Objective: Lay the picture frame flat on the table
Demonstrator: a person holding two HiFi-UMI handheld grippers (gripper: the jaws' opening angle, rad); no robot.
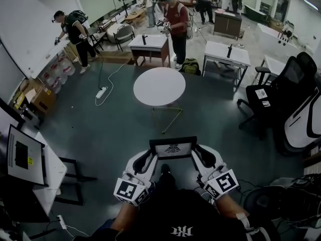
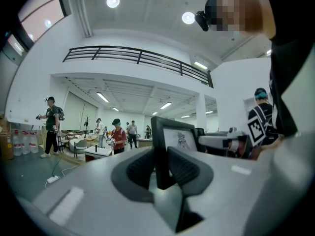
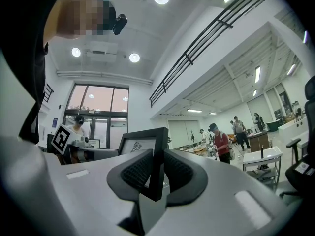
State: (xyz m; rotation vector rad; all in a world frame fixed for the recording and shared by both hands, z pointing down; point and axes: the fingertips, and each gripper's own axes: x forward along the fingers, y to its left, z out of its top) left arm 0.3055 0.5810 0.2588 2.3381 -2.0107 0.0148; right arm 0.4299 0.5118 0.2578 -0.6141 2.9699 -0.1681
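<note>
Left gripper (image 2: 160, 163): the fingers (image 2: 184, 168) stand at a middling width, closed on one side bar of the picture frame (image 2: 173, 136). The dark ribbed pads flank the black bar. The pad nearer the picture lies against it; contact at the other pad appears likely, though the angle is poor.

Right gripper (image 3: 156, 168): the fingers (image 3: 178, 173) are set narrower and clamp the opposite side bar of the frame, with a pad against each face.

Head view: the frame hangs between the two grippers, close in front of the person's body and above the grey floor (image 1: 110, 129), touching no surface. It is held roughly upright, and its white picture with a dark emblem faces the camera. A marker cube (image 1: 131, 191) sits behind each set of fingers.

Surroundings: the round bench (image 1: 159, 86) stands ahead of the frame, well apart from it. A black office chair (image 1: 281, 99) stands to the right. A person in a red top (image 1: 175, 19) stands among further desks beyond.
</note>
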